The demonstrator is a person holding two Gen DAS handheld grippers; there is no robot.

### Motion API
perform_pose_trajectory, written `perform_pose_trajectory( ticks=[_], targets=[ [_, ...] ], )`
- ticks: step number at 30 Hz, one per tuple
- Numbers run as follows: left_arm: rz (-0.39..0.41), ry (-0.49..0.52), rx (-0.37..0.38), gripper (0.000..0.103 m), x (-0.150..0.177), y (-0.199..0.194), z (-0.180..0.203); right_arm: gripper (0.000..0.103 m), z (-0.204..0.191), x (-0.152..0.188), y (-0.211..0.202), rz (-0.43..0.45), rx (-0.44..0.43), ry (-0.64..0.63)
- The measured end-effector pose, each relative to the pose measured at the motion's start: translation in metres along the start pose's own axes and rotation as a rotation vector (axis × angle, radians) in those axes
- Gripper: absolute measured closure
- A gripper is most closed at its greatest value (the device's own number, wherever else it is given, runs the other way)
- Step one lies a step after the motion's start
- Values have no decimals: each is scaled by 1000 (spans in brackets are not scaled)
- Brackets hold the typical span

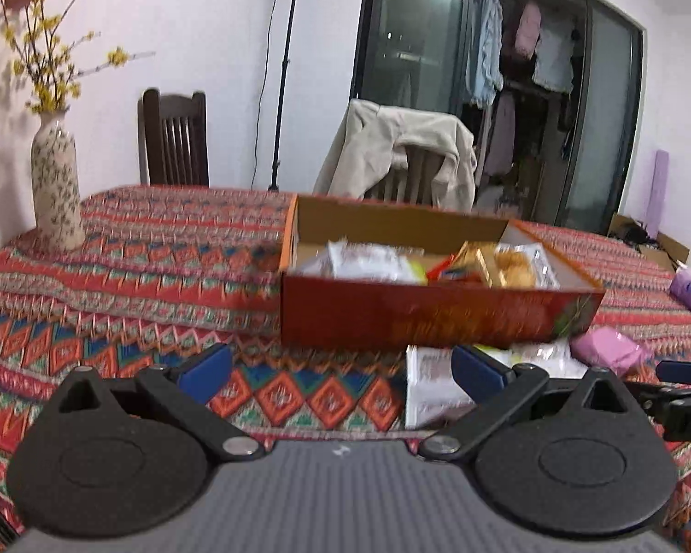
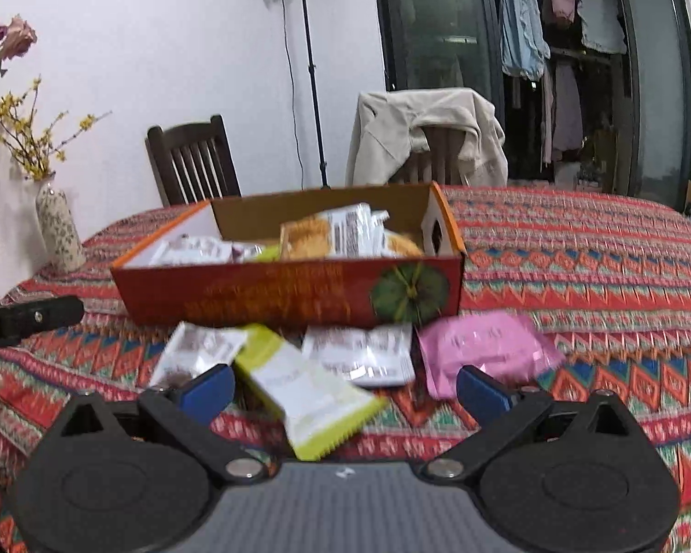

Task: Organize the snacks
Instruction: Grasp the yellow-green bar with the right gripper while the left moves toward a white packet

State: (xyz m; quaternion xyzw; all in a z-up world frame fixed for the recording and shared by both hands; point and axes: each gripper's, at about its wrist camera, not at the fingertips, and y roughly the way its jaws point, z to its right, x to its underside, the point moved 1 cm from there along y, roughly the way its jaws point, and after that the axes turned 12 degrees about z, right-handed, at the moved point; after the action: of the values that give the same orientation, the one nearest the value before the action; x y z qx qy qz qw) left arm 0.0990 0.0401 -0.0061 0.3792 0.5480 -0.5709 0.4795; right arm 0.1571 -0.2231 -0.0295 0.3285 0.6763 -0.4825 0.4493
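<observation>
Worktop under red patterned cloth. Loose lime-and-white snack packet lies frame centre, directly ahead of right gripper, long axis diagonal; open orange cardboard box beyond. Right jaws spread, empty. Left gripper farther left, jaws likewise spread, empty.

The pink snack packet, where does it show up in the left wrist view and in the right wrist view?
Left wrist view: the pink snack packet lies at the right, on the tablecloth just past the red box's near right corner.
Right wrist view: it sits right of centre, in front of the box, beyond the open right tool's right finger.
Shared landmark: the red box of snacks.
</observation>
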Motion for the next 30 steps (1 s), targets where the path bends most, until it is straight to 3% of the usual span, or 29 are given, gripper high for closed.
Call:
perform_pose_trajectory(
  ticks=[7, 12, 18, 22, 25, 28, 30],
  targets=[
    [0, -9, 11, 0, 7, 1, -3, 0, -7, 6, 1, -22, -9, -26],
    [-3, -39, 11, 0, 8, 4, -8, 0, -20, -3, 10, -26, -23, -112],
    [-6, -60, 9, 0, 10, 7, -13, 3, -32, -9, 48, -132, -41, -229],
    [-14, -56, 7, 0, 13, 10, -12, 13, -40, -10, 75, -180, -51, -264],
    [-11, -68, 10, 0, 13, 10, -14, 27, -48, -8, 90, -213, -102, -264],
    [-15, -81, 12, 0, 12, 10, -16, 31, -53, -7, 92, -196, -114, -264],
    [-22, -91, 15, 0, 13, 12, -18, 40, -54, -7, 88, -184, -131, -257]
  ],
)
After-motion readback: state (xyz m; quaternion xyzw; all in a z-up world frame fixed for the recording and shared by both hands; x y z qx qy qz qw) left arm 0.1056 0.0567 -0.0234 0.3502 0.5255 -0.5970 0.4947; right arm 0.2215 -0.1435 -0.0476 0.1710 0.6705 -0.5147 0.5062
